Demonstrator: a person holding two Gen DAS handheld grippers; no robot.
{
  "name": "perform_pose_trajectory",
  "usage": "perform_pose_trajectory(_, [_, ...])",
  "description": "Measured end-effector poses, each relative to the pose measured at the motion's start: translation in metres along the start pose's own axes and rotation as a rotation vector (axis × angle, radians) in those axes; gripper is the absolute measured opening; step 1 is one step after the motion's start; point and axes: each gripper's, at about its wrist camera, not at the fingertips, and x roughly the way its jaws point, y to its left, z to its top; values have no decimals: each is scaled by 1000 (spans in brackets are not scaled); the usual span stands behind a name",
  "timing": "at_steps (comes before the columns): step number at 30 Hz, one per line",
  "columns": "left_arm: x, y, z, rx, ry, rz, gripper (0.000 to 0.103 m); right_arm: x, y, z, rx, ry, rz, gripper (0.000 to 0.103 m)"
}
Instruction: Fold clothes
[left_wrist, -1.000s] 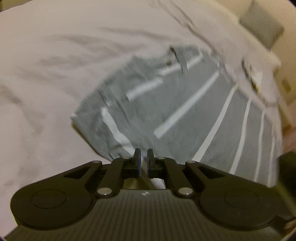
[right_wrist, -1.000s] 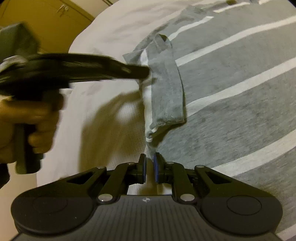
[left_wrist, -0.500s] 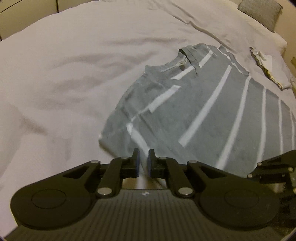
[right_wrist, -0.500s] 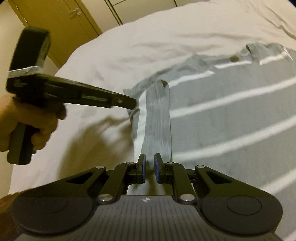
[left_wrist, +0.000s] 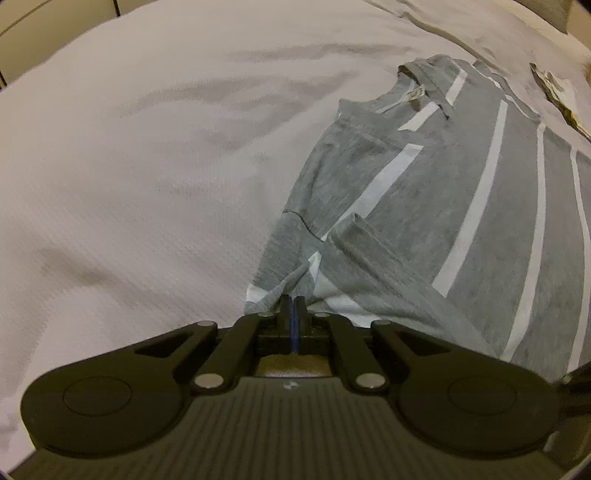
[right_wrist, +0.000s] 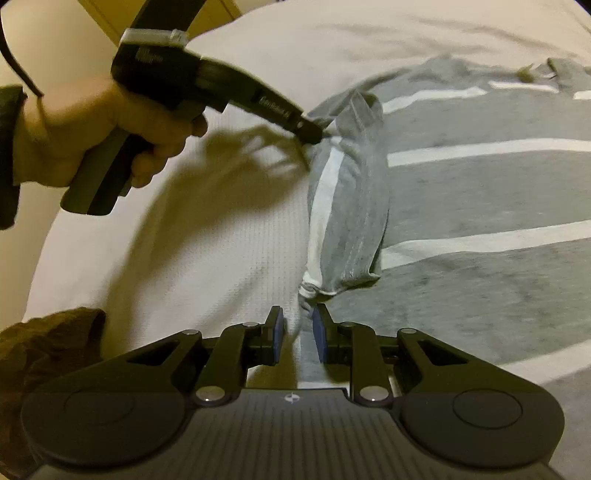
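Since both tools sit along one side edge of the garment, the hold reads as setting up a lengthwise fold.

Garment: grey knit T-shirt with white stripes (left_wrist: 436, 206), lying mostly flat on the white textured bedspread (left_wrist: 147, 184); collar and label away from the left wrist camera.

Sleeve: short grey sleeve (right_wrist: 351, 192) already turned in over the body, likely to square that side before the fold.

Left gripper (left_wrist: 292, 308): jaws pressed together, a pinch of shirt edge between them near the sleeve fold; a hand (right_wrist: 92, 136) grips its handle.

Right gripper (right_wrist: 297, 334): jaws narrowly apart, straddling a raised ridge of the shirt's side edge; pads look just clear of the cloth, so my reading is a grasp not yet closed.

Why two points: judged, holding the edge at two places keeps it straight when lifted.

Hard to make out: left tool's tip is blurred in the right wrist view; how much fabric it has cannot be told.

Cut off: hem and far sleeve run out of view; a small folded pale item (left_wrist: 554, 88) at the bedspread's far edge is unidentifiable.
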Motion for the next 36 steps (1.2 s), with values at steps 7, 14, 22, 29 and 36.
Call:
perform_pose_trajectory(7, [-16, -27, 6, 52, -65, -54, 8, -8, -9, 16, 23, -95, -50, 24])
perform_pose_trajectory(14, [26, -18, 21, -33, -38, 1, 6, -1, -18, 4, 28, -13, -19, 21])
perform_pose_trajectory(22, [-14, 5, 23, -171, -92, 87, 10, -37, -25, -21, 52, 31, -8, 22])
perform_pose_trajectory(29, [-61, -35, -17, -269, -70, 110, 15, -61, -45, -43, 48, 106, -21, 23])
perform_pose_trajectory(36, [-93, -114, -81, -402, 2, 128, 17, -97, -67, -63, -23, 195, -2, 24])
